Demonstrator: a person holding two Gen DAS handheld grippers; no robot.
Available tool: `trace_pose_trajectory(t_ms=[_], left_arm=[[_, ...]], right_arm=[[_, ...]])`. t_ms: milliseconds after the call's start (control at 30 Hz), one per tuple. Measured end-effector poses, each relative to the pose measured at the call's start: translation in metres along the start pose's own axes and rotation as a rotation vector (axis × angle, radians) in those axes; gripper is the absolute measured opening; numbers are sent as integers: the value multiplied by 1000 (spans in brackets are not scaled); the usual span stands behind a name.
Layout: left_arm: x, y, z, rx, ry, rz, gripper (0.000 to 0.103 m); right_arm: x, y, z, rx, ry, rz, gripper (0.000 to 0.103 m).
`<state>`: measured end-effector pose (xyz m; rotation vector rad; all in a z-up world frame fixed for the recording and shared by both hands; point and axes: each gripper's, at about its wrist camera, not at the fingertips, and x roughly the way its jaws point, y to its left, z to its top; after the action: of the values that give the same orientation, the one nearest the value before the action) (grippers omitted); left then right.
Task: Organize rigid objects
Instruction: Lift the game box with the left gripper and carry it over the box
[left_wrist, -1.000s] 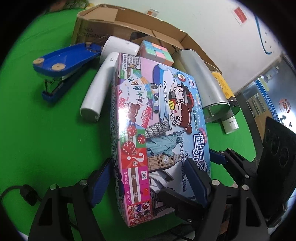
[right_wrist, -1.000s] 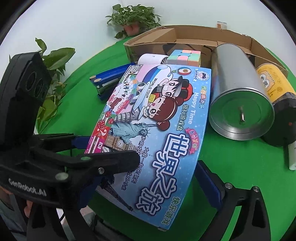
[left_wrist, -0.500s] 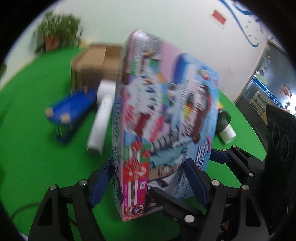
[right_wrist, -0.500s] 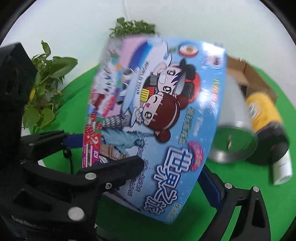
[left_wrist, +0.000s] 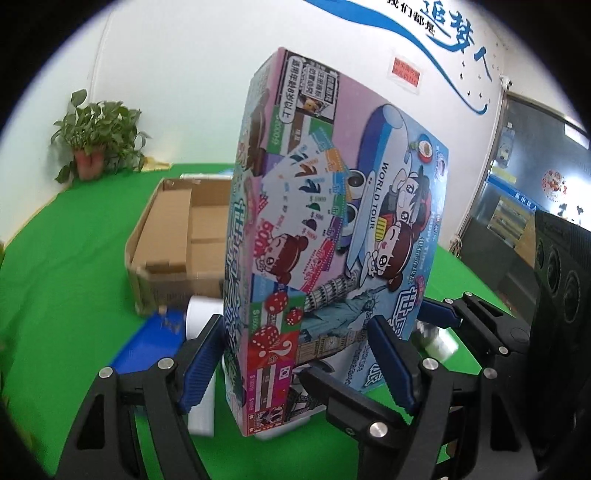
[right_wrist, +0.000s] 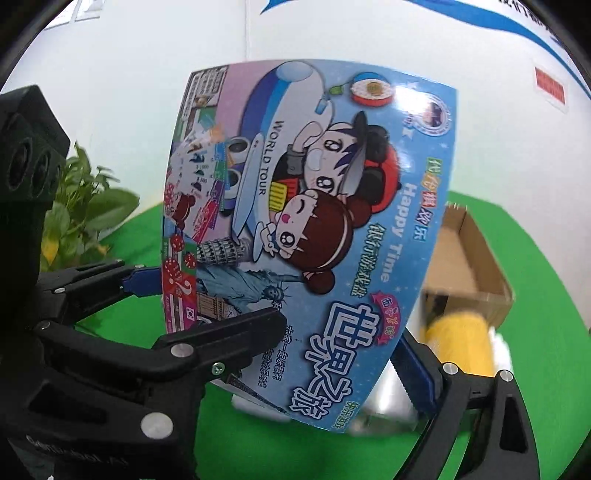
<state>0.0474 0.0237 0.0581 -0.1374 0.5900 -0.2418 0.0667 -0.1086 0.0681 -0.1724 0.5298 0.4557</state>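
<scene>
Game box (left_wrist: 332, 236) is raised off the green surface (left_wrist: 66, 295), standing nearly on end, its printed face toward both cameras. Both grippers hold it at its lower end.

Left gripper (left_wrist: 295, 354): blue pads clamped across the box's thin depth, one on the narrow side at 9 o'clock, one on the printed face at 3 o'clock.

Right gripper (right_wrist: 295, 332): it spans the box's width. In the right wrist view the far blue pad meets the box's edge at 9 o'clock and the near pad (right_wrist: 413, 373) sits against the edge at 4 o'clock. The jaws are closing, with the box between them and the pads on it.

Carton (left_wrist: 177, 236): open, brown, on the surface behind the box at 9 o'clock in the left wrist view; its inside looks bare where visible.

Below the box, blurred: a blue object (left_wrist: 147, 347) at 8 o'clock and a white cylinder (left_wrist: 201, 314) beside it, lying on the surface. In the right wrist view a yellow object (right_wrist: 458, 339) lies at 4 o'clock, near the carton's corner, too smeared to identify.

Potted plant (left_wrist: 96, 144) at the surface's far edge, 10 o'clock.
</scene>
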Motion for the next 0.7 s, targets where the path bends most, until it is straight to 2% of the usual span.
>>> trace_pose_trajectory(t_ms=[200,367,467,567,700], left_arm=[[-2,4,43,28,-80,11,78],[14,8,77,29,-76,26,78],[34,15,99,-4,2,26,78],[54,27,114,-29,45,21,78],[92,49,125,-74,137,50,74]], right_arm=[[1,-8,53,-46,-88,-19,93],[14,-23,88,-37,-104,-14,93],[35,-36,112,-12,-46,14,93],[58,-48,135,-31,2,23,93],[109,-64,155,-6,143,91,93]])
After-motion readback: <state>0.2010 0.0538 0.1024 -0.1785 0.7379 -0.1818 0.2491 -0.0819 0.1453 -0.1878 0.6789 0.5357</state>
